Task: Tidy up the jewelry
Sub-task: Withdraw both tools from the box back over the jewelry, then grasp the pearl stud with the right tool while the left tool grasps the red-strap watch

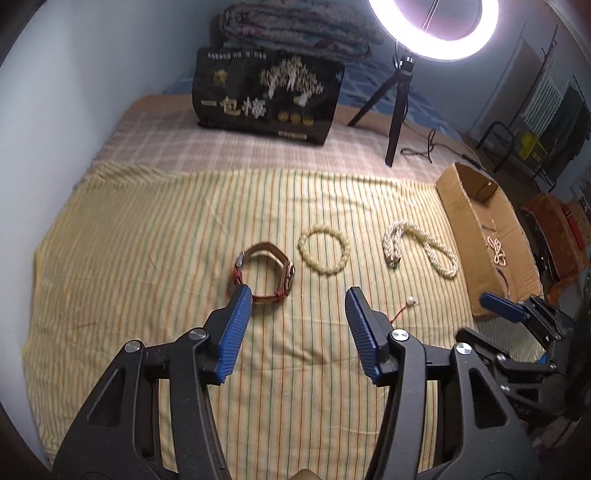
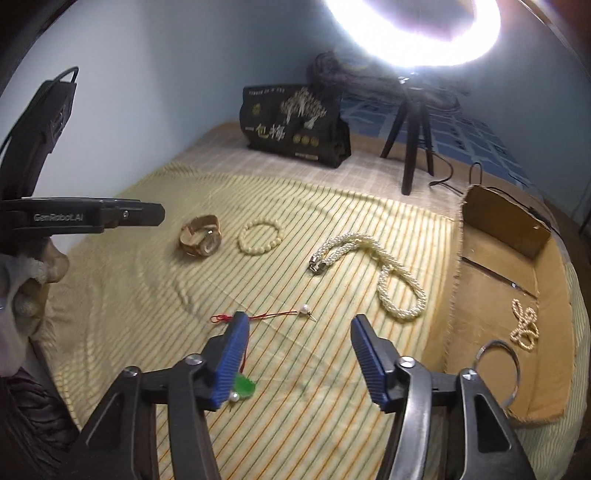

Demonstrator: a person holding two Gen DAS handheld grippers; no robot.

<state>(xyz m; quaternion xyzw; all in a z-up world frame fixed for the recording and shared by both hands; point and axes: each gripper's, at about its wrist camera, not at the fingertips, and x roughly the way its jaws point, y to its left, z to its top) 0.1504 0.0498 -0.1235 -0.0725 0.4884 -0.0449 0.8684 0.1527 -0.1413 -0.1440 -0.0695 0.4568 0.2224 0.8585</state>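
Note:
On the striped yellow cloth lie a brown-strap watch, a cream bead bracelet, a white pearl rope necklace and a red cord with a pearl and green pendant. My left gripper is open and empty, just short of the watch. My right gripper is open and empty above the red cord; it also shows in the left wrist view. A cardboard box at the right holds a small pearl piece and a silver bangle.
A black printed bag stands at the back. A ring light on a tripod with its cable stands back right. A wall runs along the left. A folded blanket lies behind the bag.

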